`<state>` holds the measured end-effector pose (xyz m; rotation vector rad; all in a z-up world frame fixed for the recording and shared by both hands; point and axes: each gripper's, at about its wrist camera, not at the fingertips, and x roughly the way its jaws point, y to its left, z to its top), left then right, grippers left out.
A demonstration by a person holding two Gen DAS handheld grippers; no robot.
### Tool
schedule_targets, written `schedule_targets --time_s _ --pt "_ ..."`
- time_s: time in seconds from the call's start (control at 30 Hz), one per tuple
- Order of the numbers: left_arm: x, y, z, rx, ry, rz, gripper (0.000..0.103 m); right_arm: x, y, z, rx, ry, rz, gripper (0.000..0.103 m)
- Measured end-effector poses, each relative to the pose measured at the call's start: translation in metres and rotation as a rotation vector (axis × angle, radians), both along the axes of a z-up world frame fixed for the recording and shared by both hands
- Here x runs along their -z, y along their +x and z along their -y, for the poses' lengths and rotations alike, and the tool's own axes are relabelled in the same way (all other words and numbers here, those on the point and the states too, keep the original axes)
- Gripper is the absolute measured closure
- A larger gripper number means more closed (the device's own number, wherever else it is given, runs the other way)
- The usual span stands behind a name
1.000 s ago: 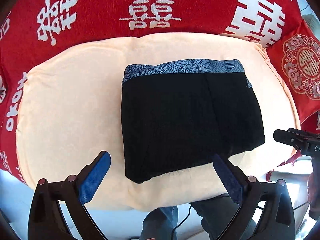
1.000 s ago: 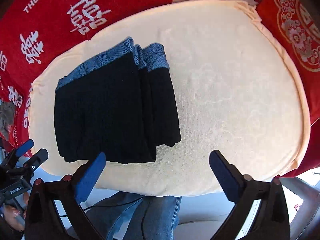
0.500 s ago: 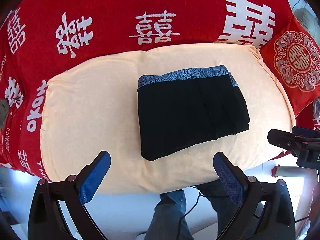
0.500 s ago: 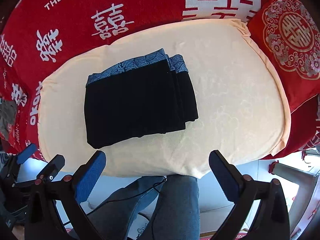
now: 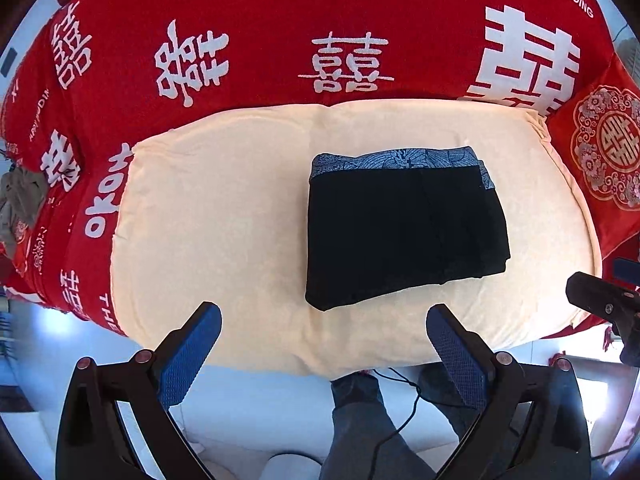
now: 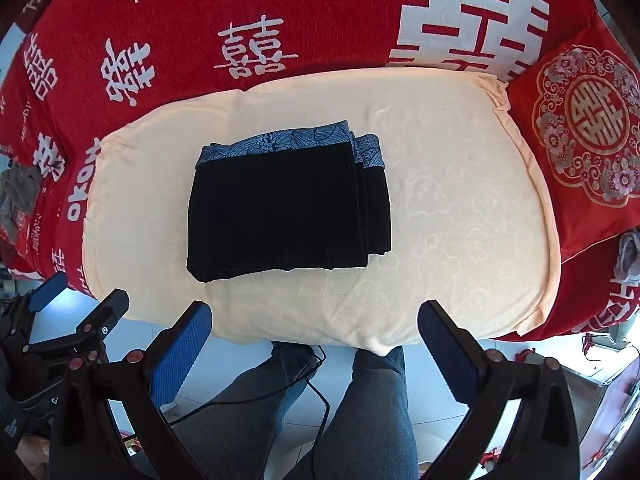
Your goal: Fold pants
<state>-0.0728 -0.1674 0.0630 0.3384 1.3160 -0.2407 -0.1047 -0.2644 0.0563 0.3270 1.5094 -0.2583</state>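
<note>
Black pants (image 5: 404, 228) (image 6: 288, 208) with a blue patterned waistband lie folded into a compact rectangle on a cream cushion (image 5: 224, 220) (image 6: 460, 216). The waistband faces the back, and stacked layers show along the bundle's right edge. My left gripper (image 5: 323, 350) hovers open, off the cushion's front edge, holding nothing. My right gripper (image 6: 315, 346) is also open and empty, back from the front edge, with the pants ahead and slightly left. Each gripper appears at the edge of the other's view.
A red cover with white characters (image 5: 344, 64) drapes the sofa behind the cushion. A red embroidered pillow (image 6: 580, 128) lies at the right. A person's jeans-clad legs (image 6: 360, 412) and a black cable (image 6: 320, 384) are below the grippers. Grey cloth (image 6: 18, 196) lies at far left.
Both grippers have pulled back and up from the cushion, so the folded pants look smaller and farther away. The pants have not moved; both grippers stay open.
</note>
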Motion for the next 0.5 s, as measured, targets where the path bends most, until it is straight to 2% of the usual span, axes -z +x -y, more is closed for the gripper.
schedule_targets --time_s 0.1,0.5 --pt "-0.0091 0.0015 0.0024 -0.013 0.006 0.020 0.000 0.0008 0.0009 0.0024 -0.019 0.004 -0.021 0.000" --pt "-0.0084 -0.0030 0.0061 -0.015 0.018 -0.025 0.000 0.0037 0.0040 -0.0013 -0.050 0.016 -0.040 0.000"
